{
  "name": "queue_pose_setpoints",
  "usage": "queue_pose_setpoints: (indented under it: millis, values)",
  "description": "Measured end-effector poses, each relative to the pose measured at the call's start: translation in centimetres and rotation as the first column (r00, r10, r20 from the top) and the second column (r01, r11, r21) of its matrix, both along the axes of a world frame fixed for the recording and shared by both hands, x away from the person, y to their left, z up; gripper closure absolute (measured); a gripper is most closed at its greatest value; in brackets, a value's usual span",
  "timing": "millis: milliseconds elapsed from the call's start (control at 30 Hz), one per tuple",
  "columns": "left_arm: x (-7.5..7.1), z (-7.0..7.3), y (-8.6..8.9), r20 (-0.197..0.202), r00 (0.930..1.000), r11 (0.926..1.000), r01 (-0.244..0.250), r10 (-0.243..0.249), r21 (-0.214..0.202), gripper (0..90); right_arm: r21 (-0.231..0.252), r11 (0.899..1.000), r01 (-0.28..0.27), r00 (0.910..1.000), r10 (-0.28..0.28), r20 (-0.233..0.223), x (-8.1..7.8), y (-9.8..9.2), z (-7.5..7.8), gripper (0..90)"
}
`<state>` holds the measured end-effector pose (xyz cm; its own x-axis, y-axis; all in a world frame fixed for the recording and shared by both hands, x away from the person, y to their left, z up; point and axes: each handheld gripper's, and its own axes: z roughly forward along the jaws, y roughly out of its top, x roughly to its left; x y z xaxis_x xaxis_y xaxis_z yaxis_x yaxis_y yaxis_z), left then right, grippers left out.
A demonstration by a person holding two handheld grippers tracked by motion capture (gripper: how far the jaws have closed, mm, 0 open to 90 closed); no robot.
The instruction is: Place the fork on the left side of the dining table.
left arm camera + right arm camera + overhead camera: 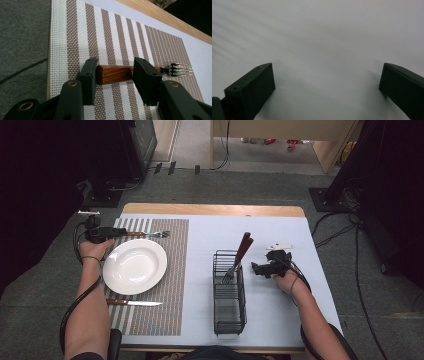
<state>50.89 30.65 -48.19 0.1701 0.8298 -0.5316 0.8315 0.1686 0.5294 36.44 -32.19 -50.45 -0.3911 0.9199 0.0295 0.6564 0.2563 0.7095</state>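
A brown-and-white striped placemat (170, 285) is lying on a pale blue-white table cover (280, 235), bearing a plain white plate (134, 266) and a reddish-brown wooden-handled fork (117, 73) with silver tines, beside a black wire caddy (229, 302).

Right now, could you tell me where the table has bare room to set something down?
The widest free patch is the pale tabletop between the striped placemat and the wire caddy. A bare strip runs behind the caddy to the wooden edge. It is crowded on the placemat: plate, knife, fork and left gripper.
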Motion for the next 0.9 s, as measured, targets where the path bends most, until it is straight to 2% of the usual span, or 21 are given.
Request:
queue_pose_setpoints:
  millis: [100, 233, 467, 533, 600, 767, 833, 900]
  values:
    - [0.02, 0.08, -0.10, -0.001, 1.0000, 0.9999, -0.001, 0.001, 0.012, 55.1, 0.000, 1.000, 0.000, 1.0000, 0.000, 0.000, 0.00, 0.00, 0.00, 0.0]
    - [0.08, 0.37, -0.68, 0.012, 0.9999, 0.9968, 0.006, -0.007, 0.080, 53.0, 0.000, 1.000, 0.001, 1.0000, -0.001, -0.001, 0.00, 0.00, 0.00, 0.0]
    - [0.07, 0.36, -0.71, 0.014, 0.9999, 0.9967, 0.006, -0.007, 0.081, 52.3, 0.000, 1.000, 0.001, 1.0000, -0.001, -0.001, 0.00, 0.00, 0.00, 0.0]
    - [0.08, 0.42, -0.81, 0.021, 0.9998, 0.9954, -0.001, -0.001, 0.096, 49.6, 0.000, 1.000, 0.001, 1.0000, -0.001, 0.000, 0.00, 0.00, 0.00, 0.0]
    - [0.14, 0.40, -0.82, 0.020, 0.9998, 0.9967, 0.003, -0.004, 0.081, 45.4, 0.000, 1.000, 0.001, 1.0000, -0.001, -0.001, 0.00, 0.00, 0.01, 0.0]
    - [0.07, 0.38, -0.77, 0.022, 0.9997, 0.9970, -0.005, 0.003, 0.077, 44.3, 0.000, 1.000, 0.000, 1.0000, 0.000, 0.000, 0.00, 0.00, 0.00, 0.0]
    - [0.06, 0.45, -0.73, 0.028, 0.9996, 0.9960, -0.009, 0.006, 0.088, 43.6, 0.000, 1.000, 0.000, 1.0000, 0.000, 0.000, 0.00, 0.00, 0.00, 0.0]
    - [0.05, 0.53, -0.69, 0.032, 0.9994, 0.9968, -0.013, 0.011, 0.078, 42.1, 0.000, 1.000, 0.000, 1.0000, 0.000, 0.000, 0.00, 0.00, 0.00, 0.0]
